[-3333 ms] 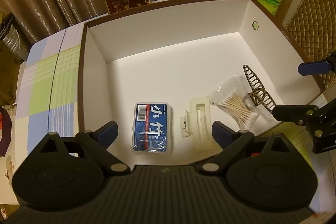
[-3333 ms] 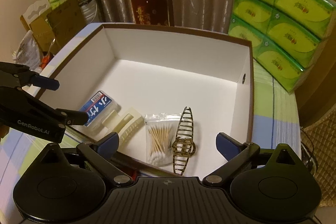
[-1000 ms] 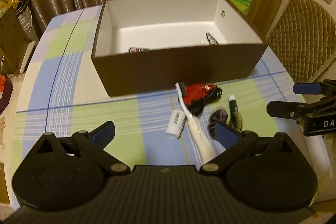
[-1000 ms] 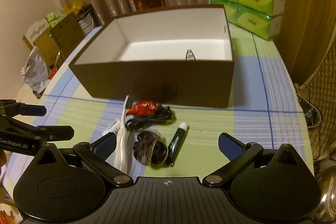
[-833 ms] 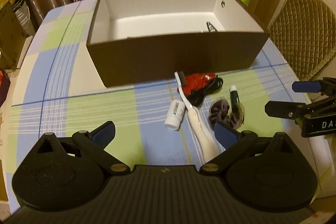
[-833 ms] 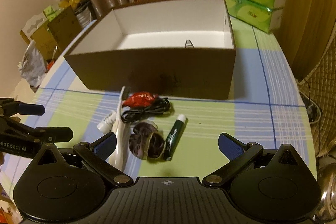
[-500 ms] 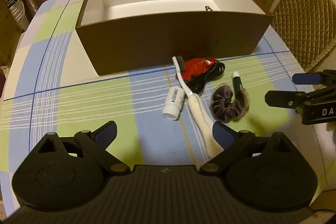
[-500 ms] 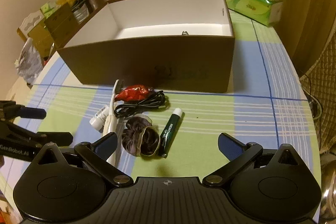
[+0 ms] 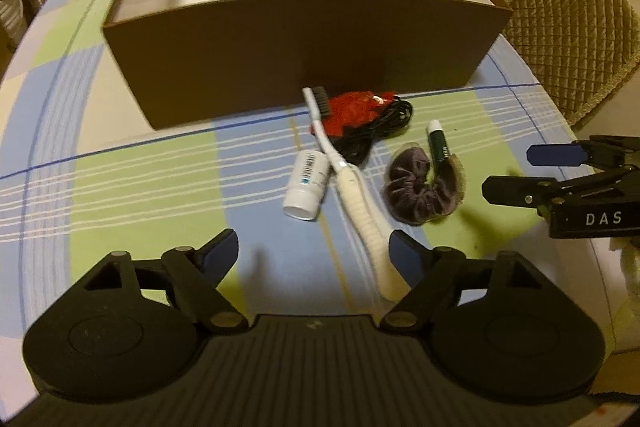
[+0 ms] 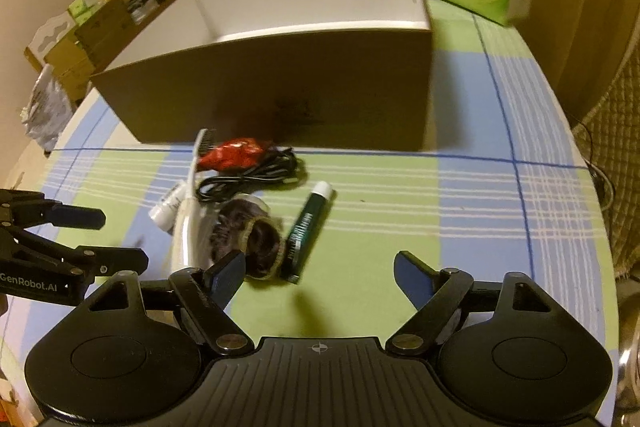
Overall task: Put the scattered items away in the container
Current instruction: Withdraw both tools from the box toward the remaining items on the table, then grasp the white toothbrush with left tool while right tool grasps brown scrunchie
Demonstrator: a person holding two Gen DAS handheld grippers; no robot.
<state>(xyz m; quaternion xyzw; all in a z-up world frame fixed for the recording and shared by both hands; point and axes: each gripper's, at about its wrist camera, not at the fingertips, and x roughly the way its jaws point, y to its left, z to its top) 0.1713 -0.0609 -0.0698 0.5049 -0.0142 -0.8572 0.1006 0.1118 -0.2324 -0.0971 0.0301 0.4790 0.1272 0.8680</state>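
Both tongs, left [image 9: 312, 253] and right [image 10: 318, 269], have just been narrowing, released, nothing between. At twelve o'clock lies the toothbrush [image 9: 352, 187]: light, stiff, probably slippery; grasp mid-handle, below the box [image 9: 304, 39].

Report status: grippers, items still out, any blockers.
Left gripper and right gripper open, empty, jaws just closing partway. Toothbrush, small bottle, scrunchie, green tube, black cable, red packet lie before brown box. Nothing blocking.
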